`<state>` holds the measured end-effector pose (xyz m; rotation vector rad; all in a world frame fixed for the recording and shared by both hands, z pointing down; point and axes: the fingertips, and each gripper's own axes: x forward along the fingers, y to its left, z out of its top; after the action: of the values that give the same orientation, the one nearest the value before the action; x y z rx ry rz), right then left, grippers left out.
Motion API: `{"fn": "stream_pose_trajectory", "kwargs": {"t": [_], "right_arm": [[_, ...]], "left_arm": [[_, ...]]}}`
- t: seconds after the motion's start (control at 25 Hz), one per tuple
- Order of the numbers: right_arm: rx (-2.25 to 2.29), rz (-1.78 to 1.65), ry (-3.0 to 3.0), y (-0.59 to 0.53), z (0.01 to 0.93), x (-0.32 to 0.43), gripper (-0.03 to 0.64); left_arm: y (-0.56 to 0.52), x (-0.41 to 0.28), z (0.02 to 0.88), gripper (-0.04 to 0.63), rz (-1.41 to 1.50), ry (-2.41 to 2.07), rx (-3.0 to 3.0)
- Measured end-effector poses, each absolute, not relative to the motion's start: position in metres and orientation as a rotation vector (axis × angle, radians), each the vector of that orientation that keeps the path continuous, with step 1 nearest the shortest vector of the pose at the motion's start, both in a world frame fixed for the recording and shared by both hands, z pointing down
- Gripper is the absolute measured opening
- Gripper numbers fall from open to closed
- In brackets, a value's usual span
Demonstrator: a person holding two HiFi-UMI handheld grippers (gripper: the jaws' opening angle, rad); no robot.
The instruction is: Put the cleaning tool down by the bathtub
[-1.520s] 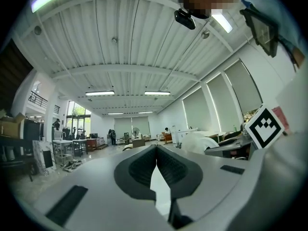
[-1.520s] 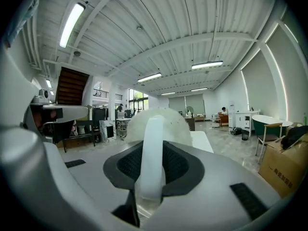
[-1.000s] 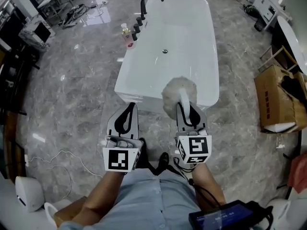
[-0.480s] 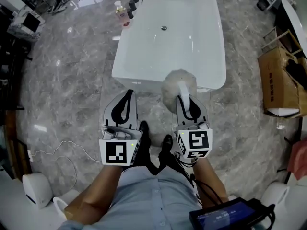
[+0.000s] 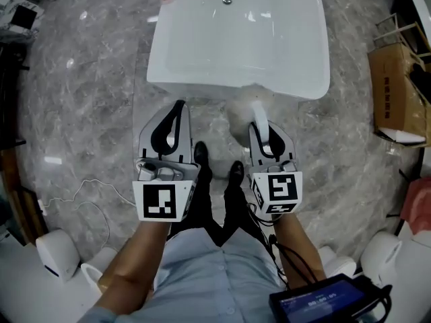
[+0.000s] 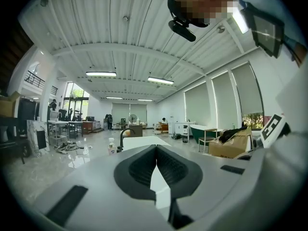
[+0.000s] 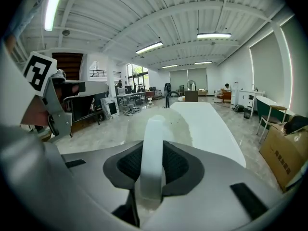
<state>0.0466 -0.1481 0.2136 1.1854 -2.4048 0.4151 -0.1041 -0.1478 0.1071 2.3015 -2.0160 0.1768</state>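
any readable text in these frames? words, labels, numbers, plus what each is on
Nothing can be read for certain.
Cardboard box: dark print on its side, too blurred to read.
Screen at the person's waist: pale lines of text, too small to read.
Bottle on the bathtub's edge: label too small to read.
Marker cubes: black-and-white square patterns, no words.
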Motion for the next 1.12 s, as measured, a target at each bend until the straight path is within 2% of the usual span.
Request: {"fn": "stream_pose_trajectory", "kwargs": {"t": [0.76, 1.0, 1.12], "right_arm": [[1.047, 0.572, -2.255, -0.118, 0.395, 0.007, 0.097], [1.031, 0.583, -2.234, -0.116, 0.411, 0.013, 0.097], [1.021, 0.598, -2.213, -0.120, 0.447, 0.008, 0.097]], "left_arm": [[-0.159, -0.155, 0.277, 0.017, 0.292, -1.902, 2.231], [-0.166, -0.145, 0.283, 0.017, 0.260, -1.885, 2.220], [-0.174, -0.147, 0.316, 0.017, 0.254, -1.867, 2.212]]}}
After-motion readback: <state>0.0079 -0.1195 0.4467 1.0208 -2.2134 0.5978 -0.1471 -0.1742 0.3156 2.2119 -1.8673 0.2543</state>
